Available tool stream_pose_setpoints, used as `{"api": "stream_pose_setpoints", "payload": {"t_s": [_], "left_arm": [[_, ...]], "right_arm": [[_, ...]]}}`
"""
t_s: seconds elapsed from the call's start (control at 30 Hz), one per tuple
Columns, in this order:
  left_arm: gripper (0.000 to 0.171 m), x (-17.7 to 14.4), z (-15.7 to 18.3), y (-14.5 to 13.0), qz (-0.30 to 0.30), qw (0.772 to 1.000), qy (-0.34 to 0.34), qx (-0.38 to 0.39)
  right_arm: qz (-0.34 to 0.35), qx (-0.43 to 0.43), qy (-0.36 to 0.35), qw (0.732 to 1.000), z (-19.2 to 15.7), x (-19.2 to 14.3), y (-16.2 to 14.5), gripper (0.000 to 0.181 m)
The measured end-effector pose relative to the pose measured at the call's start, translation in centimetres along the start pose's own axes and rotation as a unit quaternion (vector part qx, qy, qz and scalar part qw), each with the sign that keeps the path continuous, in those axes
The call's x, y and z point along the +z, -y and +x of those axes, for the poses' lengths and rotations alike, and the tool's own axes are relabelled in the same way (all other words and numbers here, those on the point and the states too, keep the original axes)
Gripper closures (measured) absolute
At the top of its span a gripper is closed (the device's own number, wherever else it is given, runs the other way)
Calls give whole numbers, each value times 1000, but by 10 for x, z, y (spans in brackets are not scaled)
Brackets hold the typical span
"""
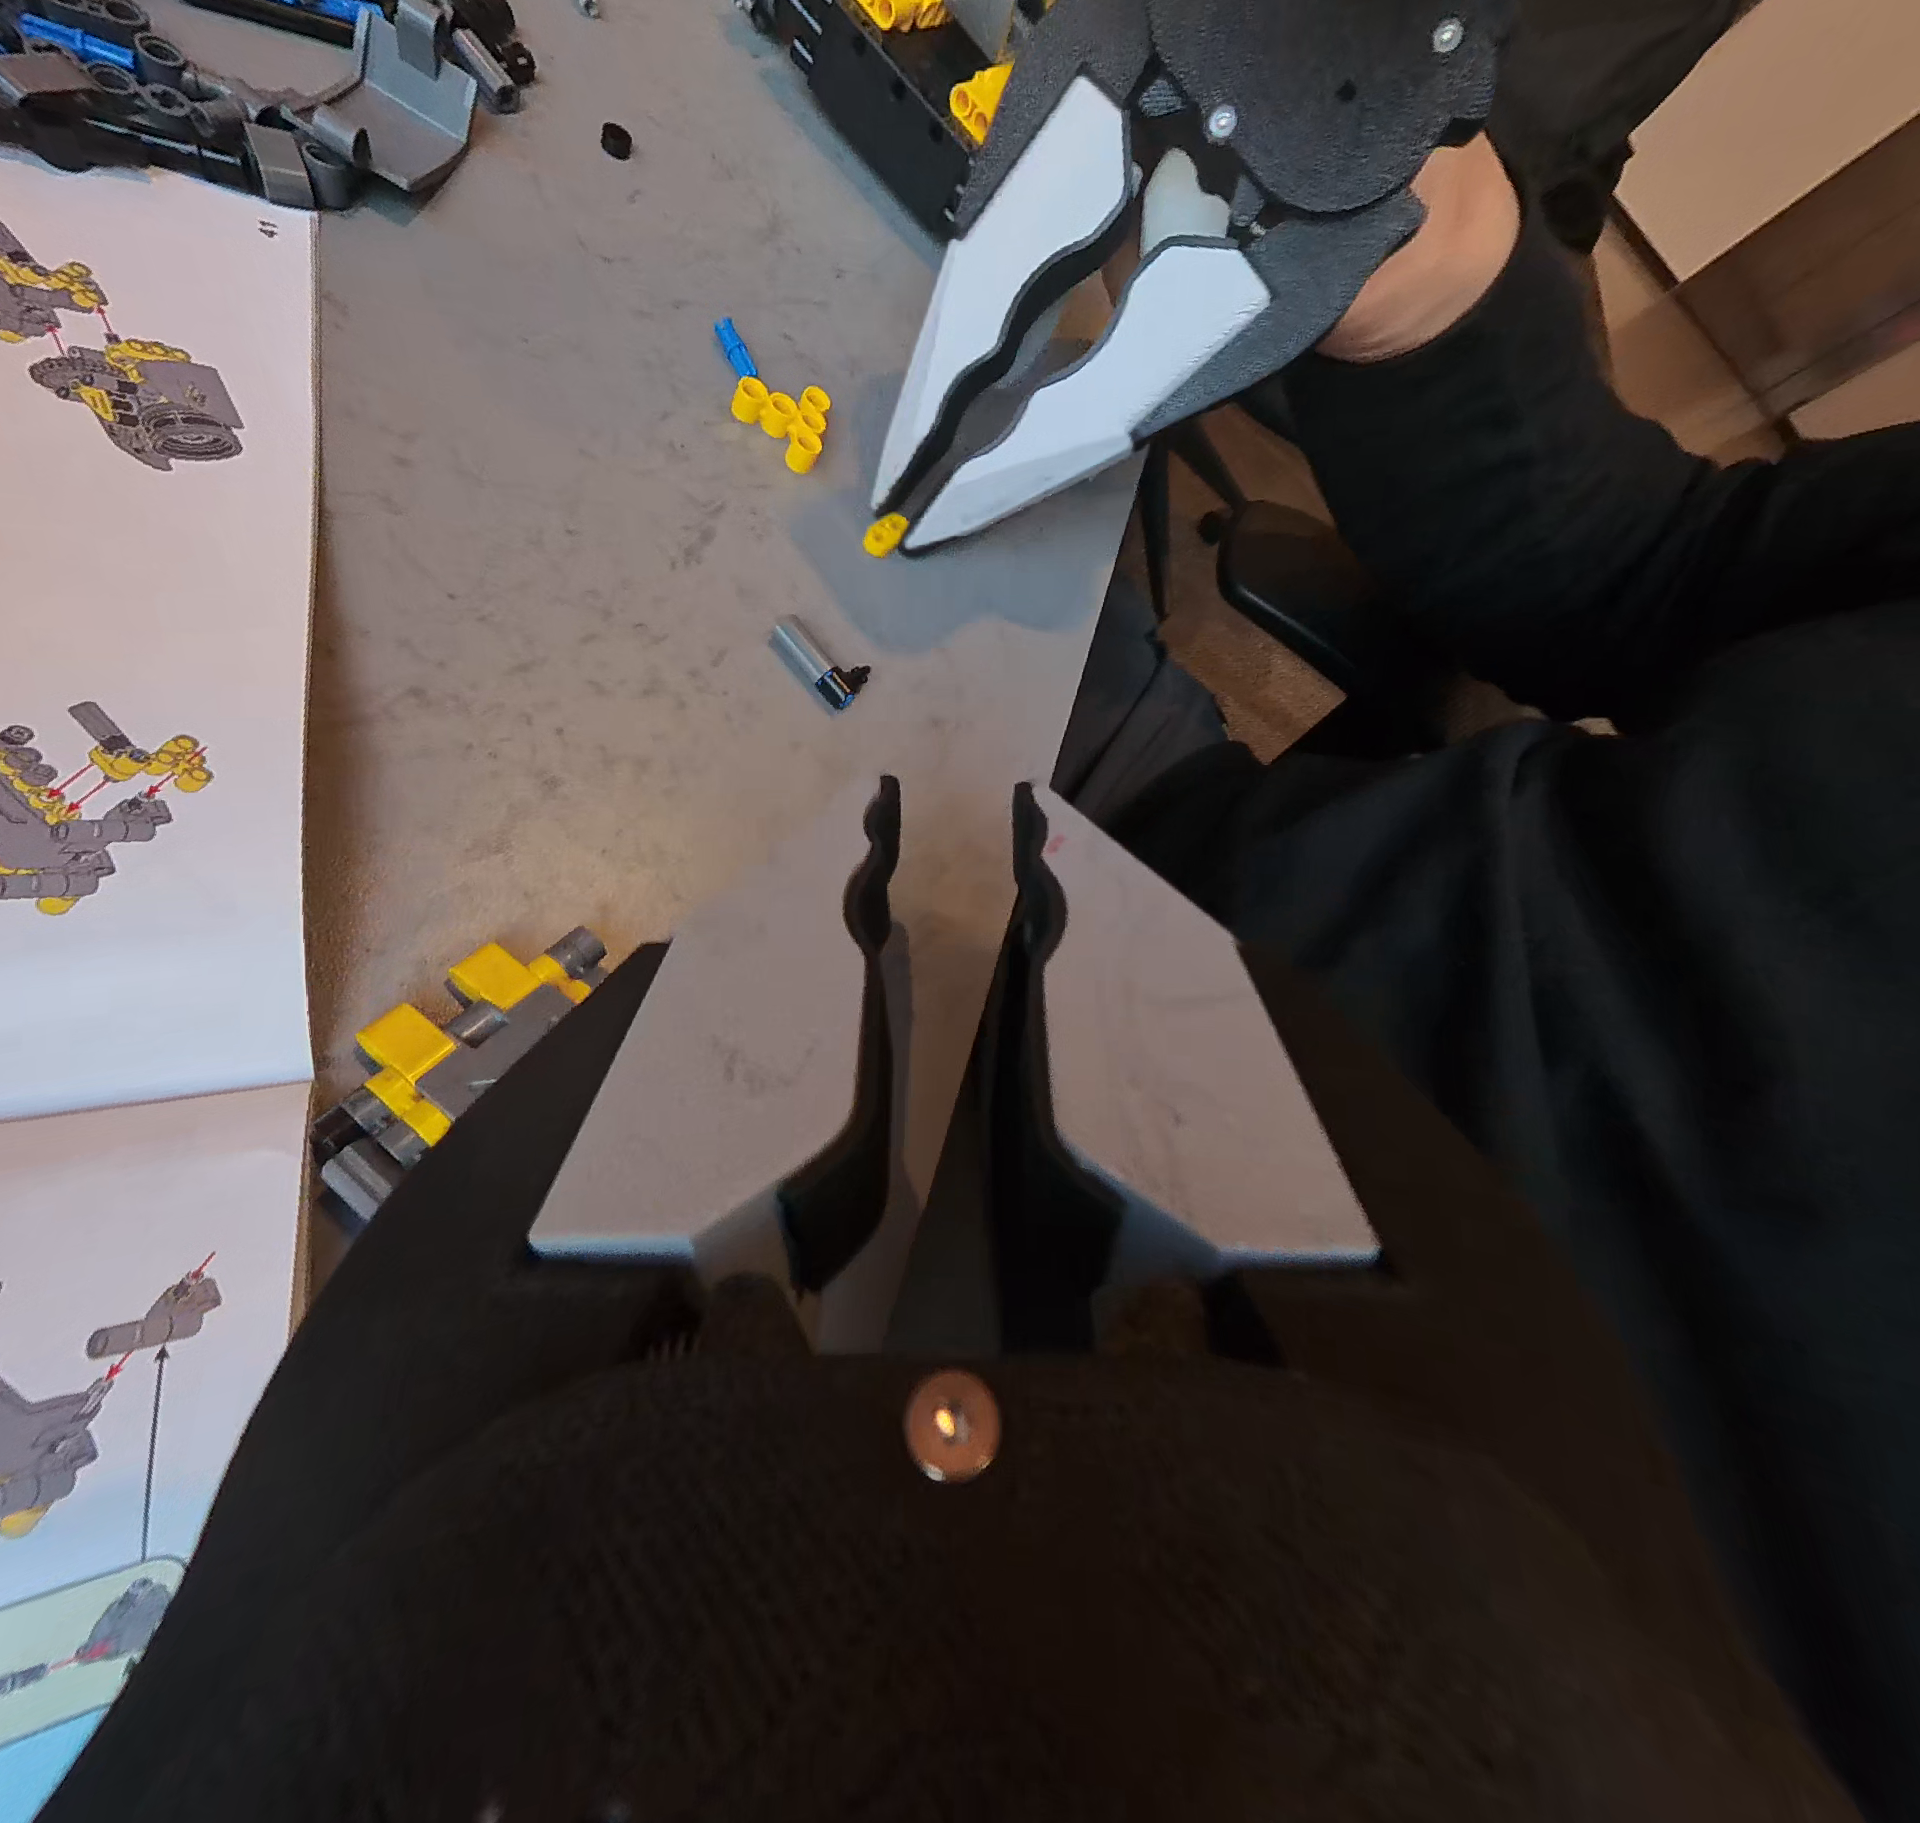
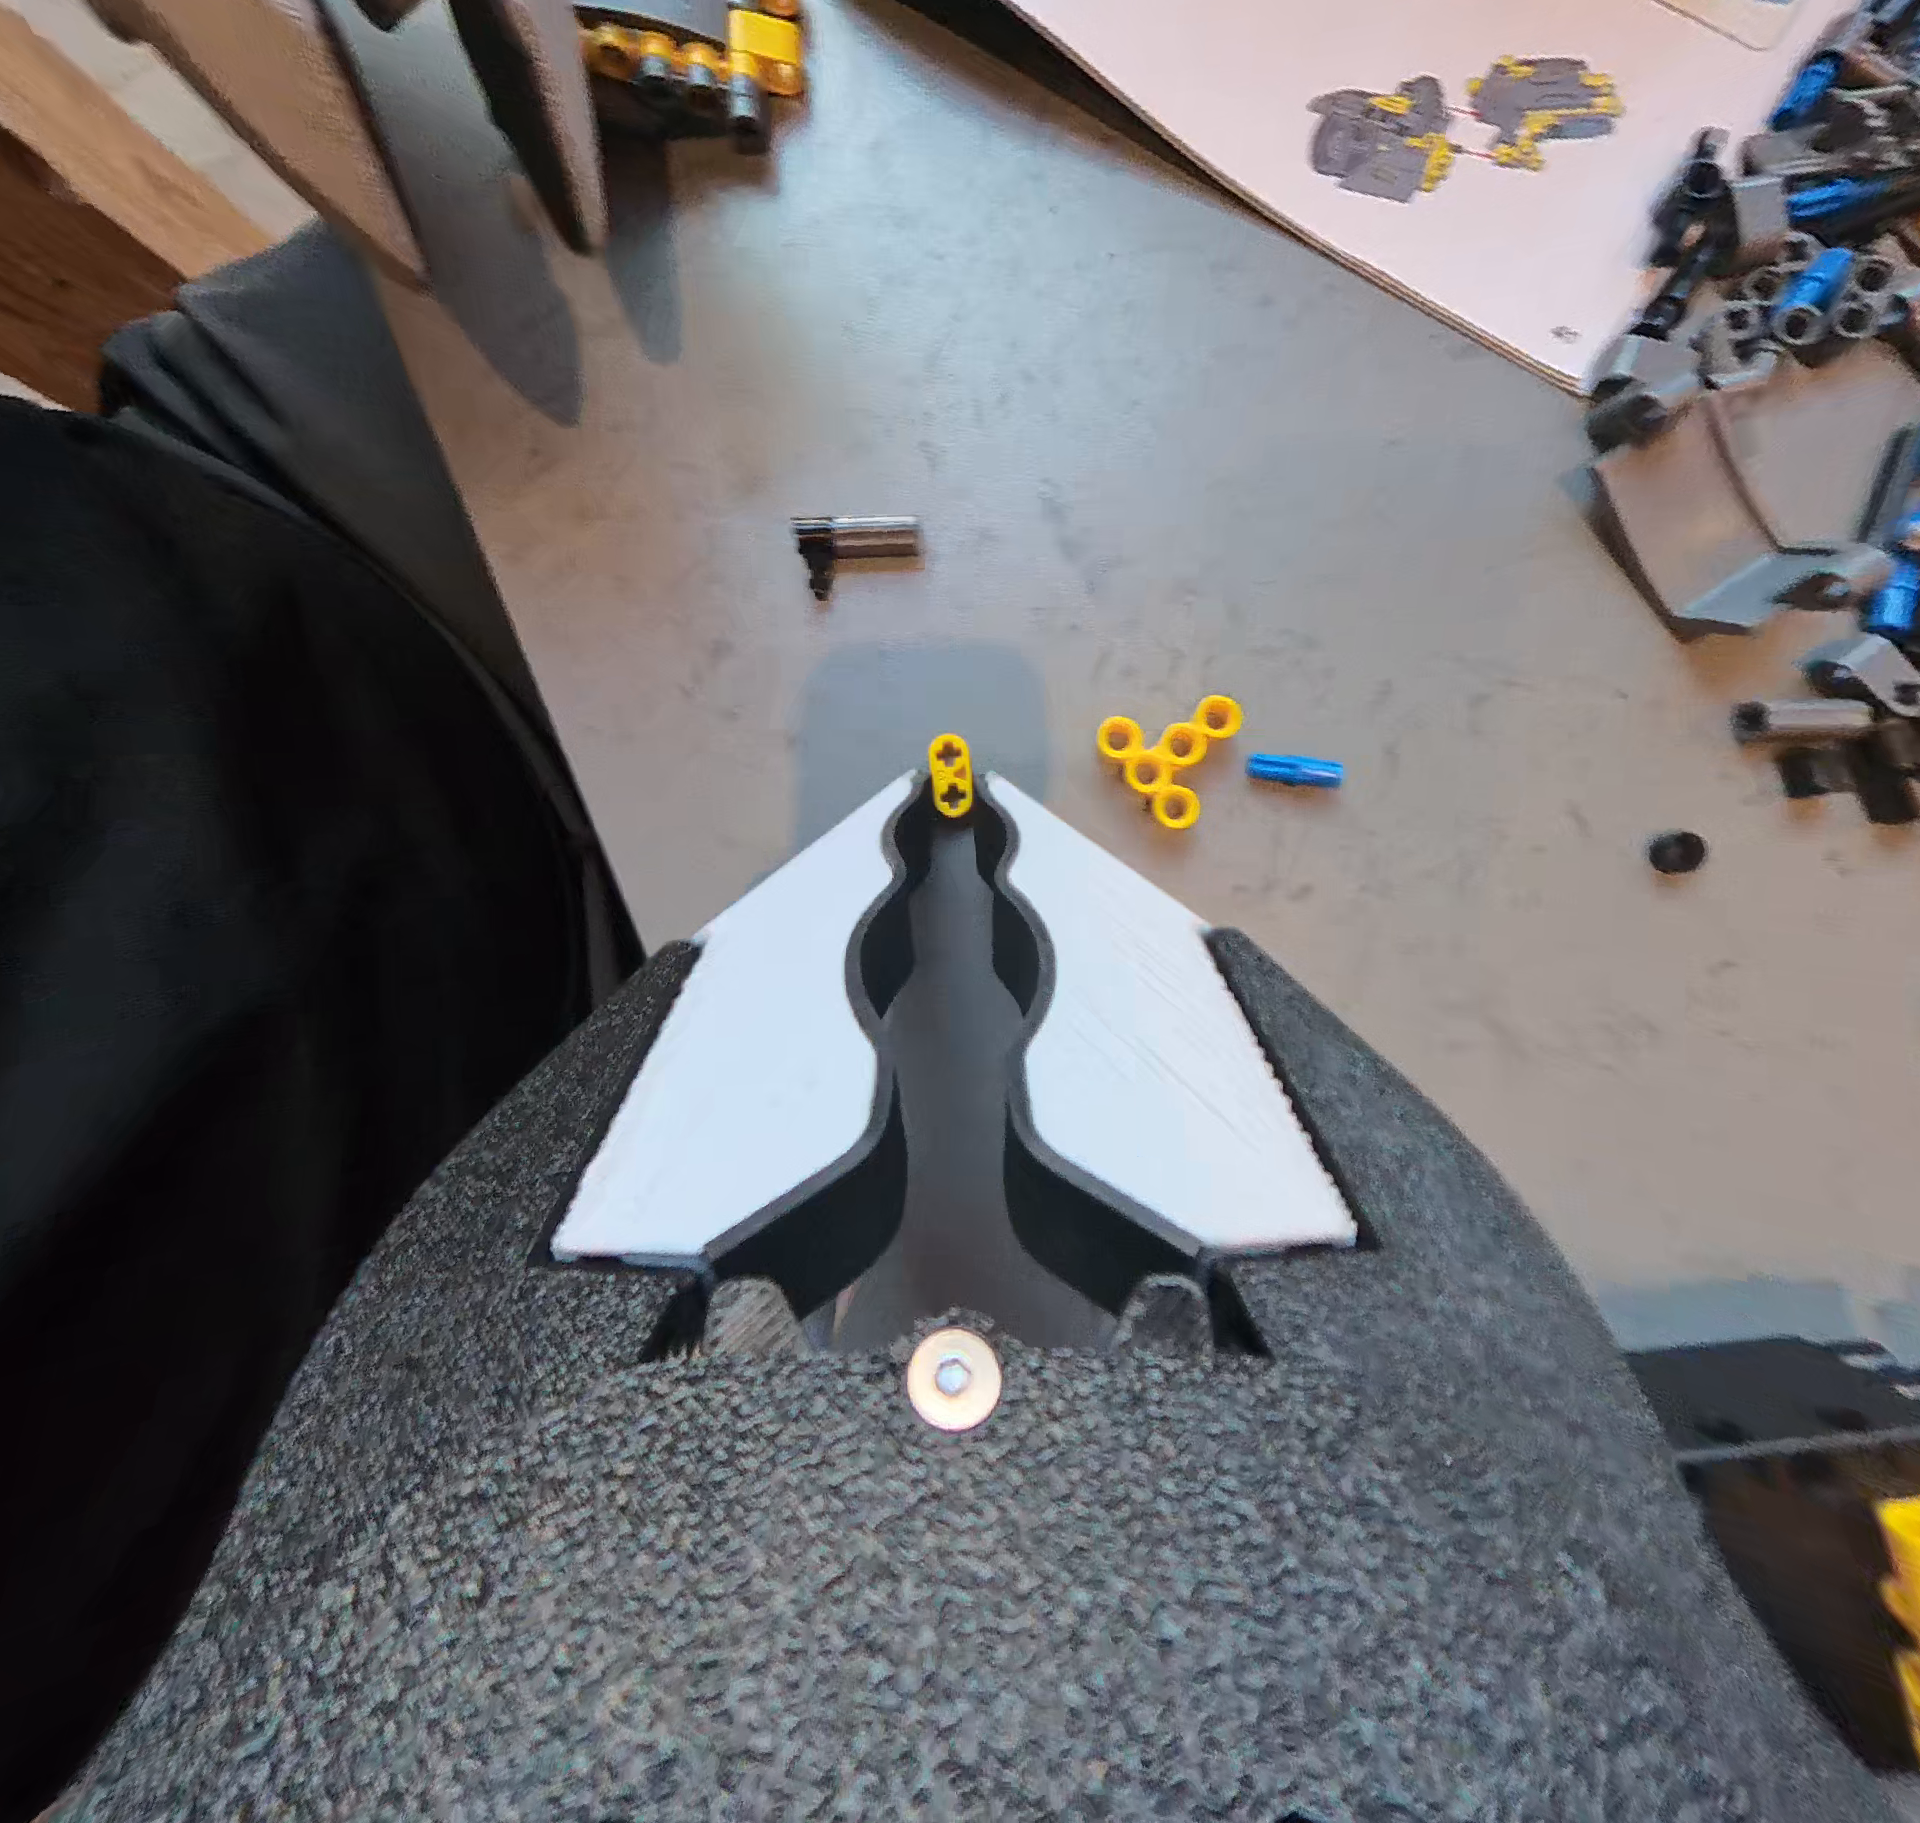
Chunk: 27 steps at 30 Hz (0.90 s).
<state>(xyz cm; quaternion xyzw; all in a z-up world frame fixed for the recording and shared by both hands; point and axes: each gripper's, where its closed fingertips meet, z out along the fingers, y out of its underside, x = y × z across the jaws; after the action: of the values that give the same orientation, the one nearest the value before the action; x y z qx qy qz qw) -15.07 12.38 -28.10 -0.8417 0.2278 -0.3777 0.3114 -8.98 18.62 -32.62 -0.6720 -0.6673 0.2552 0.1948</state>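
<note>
My right gripper [image 2: 951, 784] is shut on a small yellow two-hole link [image 2: 950, 774], pinched at its fingertips just above the grey table. The link also shows in the left wrist view [image 1: 885, 534] at the tip of the right gripper [image 1: 896, 524]. A yellow multi-hole connector [image 2: 1166, 760] and a blue pin [image 2: 1294, 770] lie just right of it; they also show in the left wrist view, the connector [image 1: 784, 417] and the pin [image 1: 736, 345]. A grey and black cylinder piece [image 1: 819, 677] lies between the grippers. My left gripper [image 1: 954, 794] is open and empty near the table edge.
An open instruction booklet [image 1: 145, 630] lies at the left. A yellow and grey subassembly [image 1: 457, 1056] sits beside my left gripper. A pile of grey, black and blue parts [image 1: 208, 38] and a black and yellow model [image 1: 883, 17] stand farther off. A person in black sits at the table edge. My right fingertips sit around 10 cm from my left ones. The blue pin [image 2: 1294, 770] is closer to my right gripper, around 6 cm from its tips; the left tips are 15 cm off. Look for it in the left wrist view [image 1: 739, 348] too.
</note>
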Motion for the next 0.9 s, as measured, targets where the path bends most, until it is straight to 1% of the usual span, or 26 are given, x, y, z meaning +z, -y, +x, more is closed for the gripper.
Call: {"api": "stream_pose_setpoints", "payload": {"t_s": [0.1,0.2,0.27,0.33,0.43,0.53,0.6,0.77,0.9], "left_arm": [[153,3,-1,-6,-16,1000,8,9],[151,7,1,-7,-27,999,18,37],[151,10,2,-6,-31,996,37,79],[151,14,2,-8,-46,987,68,135],[151,24,0,-12,-71,963,116,231],[150,33,-2,-12,-88,928,163,323],[151,38,4,-10,-83,909,172,369],[155,47,16,-1,-57,881,185,431],[166,52,20,-2,-59,857,197,472]], "right_arm": [[5,-4,30,1000,-14,3,3,176],[18,1,51,999,-23,4,8,176],[40,7,63,997,-27,0,14,176],[70,8,78,994,-32,-6,21,176],[101,-14,106,989,-44,-13,26,176],[85,-10,123,989,-50,-11,21,176],[80,1,127,989,-50,-9,19,176],[92,43,177,979,-60,-11,23,175],[92,51,192,976,-64,-13,23,175]]}}
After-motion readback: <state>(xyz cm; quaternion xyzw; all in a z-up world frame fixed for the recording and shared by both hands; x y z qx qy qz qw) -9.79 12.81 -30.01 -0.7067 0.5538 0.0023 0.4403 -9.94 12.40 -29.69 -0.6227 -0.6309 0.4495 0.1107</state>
